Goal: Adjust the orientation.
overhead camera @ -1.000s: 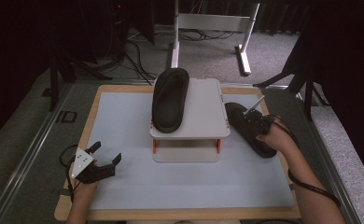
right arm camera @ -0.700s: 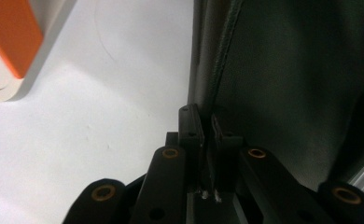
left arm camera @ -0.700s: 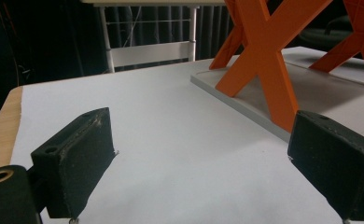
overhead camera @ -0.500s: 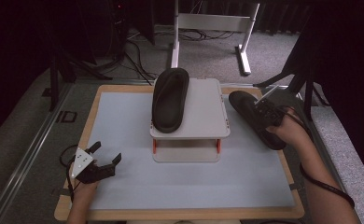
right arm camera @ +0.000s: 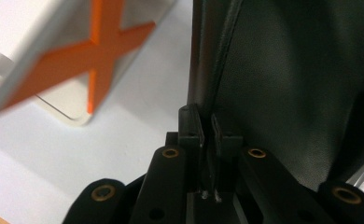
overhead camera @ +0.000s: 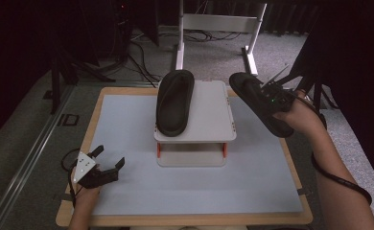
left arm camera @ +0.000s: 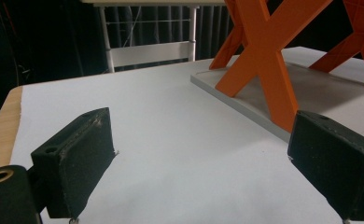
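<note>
A black slipper (overhead camera: 174, 101) lies along the left half of a white stand (overhead camera: 209, 120) with orange X-shaped legs (left arm camera: 264, 60) in the middle of the table. A second black slipper (overhead camera: 252, 93) hangs in the air to the right of the stand, about level with its top. My right gripper (overhead camera: 271, 98) is shut on that slipper's edge; in the right gripper view the jaws (right arm camera: 207, 128) pinch the rim of the dark slipper (right arm camera: 292, 84). At the front left, my left gripper (overhead camera: 109, 160) rests on the table, open (left arm camera: 203, 154), with nothing between its pads.
A pale blue-white mat (overhead camera: 127, 124) covers the wooden table top (overhead camera: 75, 191). Behind the table, a white metal frame (overhead camera: 218, 24) and cables lie on the grey floor. The stand's lower shelf (overhead camera: 190, 155) faces the front.
My right gripper has lifted the second slipper from the table beside the stand up to the height of the stand's top. The left gripper has stayed put.
</note>
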### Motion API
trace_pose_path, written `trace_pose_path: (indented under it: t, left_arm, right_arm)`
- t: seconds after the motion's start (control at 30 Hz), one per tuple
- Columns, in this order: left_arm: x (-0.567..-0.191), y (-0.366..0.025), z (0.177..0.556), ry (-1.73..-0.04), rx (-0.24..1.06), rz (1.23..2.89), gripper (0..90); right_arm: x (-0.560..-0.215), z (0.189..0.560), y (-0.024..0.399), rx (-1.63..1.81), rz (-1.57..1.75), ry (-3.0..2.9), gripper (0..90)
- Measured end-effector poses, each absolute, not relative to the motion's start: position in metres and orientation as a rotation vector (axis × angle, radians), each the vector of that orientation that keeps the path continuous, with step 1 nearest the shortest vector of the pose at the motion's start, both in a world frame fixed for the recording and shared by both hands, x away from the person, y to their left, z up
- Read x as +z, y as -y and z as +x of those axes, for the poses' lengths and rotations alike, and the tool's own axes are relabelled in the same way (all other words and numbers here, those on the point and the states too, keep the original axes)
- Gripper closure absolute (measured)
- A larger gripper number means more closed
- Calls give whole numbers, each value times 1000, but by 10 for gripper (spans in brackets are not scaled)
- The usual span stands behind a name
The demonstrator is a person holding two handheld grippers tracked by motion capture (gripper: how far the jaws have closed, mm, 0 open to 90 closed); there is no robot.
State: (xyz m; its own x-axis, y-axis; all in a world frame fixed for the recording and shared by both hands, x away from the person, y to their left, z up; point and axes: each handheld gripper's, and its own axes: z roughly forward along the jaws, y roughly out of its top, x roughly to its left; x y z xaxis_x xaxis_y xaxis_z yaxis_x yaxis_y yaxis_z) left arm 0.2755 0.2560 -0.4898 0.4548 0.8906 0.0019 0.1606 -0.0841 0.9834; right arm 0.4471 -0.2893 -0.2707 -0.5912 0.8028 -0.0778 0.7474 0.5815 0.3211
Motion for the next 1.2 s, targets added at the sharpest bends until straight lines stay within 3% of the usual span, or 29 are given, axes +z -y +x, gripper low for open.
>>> trace_pose_path:
  t: [0.37, 1.2]
  left_arm:
    - [-490, -256, 275, -948, 792, 1555, 74]
    - [-490, -256, 275, -937, 791, 1559, 74]
  right_arm:
    - [-246, 451, 244, 387, 1202, -2638, 848]
    - [-244, 463, 172, 247, 1155, -2699, 846]
